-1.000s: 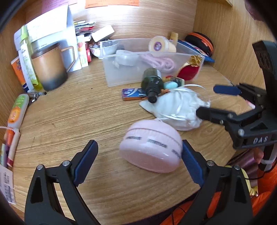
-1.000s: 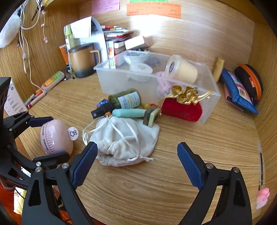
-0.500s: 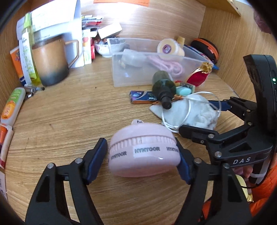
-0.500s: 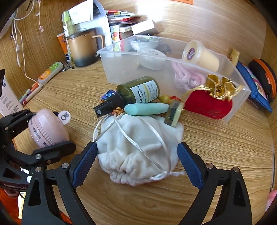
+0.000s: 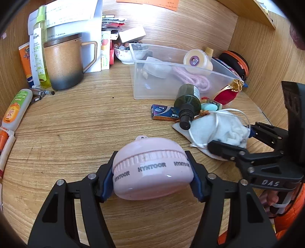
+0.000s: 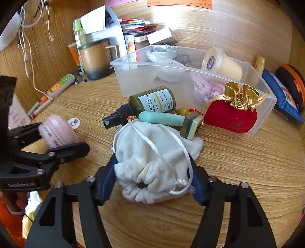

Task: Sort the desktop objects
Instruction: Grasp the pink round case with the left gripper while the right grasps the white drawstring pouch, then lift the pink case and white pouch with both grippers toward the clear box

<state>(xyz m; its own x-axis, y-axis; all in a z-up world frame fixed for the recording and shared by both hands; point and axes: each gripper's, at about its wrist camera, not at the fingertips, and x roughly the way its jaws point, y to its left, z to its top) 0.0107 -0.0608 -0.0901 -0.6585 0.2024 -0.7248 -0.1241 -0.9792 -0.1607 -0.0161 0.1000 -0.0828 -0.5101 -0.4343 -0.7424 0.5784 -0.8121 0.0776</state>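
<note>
pink case (image 5: 152, 167) between closing left gripper (image 5: 150, 177) pads, on desk (image 5: 76, 133)

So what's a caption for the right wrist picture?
Right hand-held gripper closing around a white drawstring pouch on a cluttered wooden desk.

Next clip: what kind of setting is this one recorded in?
Most likely a personal desk nook at home or in a dorm: a wood-grain desktop walled by matching panels, sticky notes on the back panel, and everyday clutter like a lidded brown mug and a clear storage bin.
</note>
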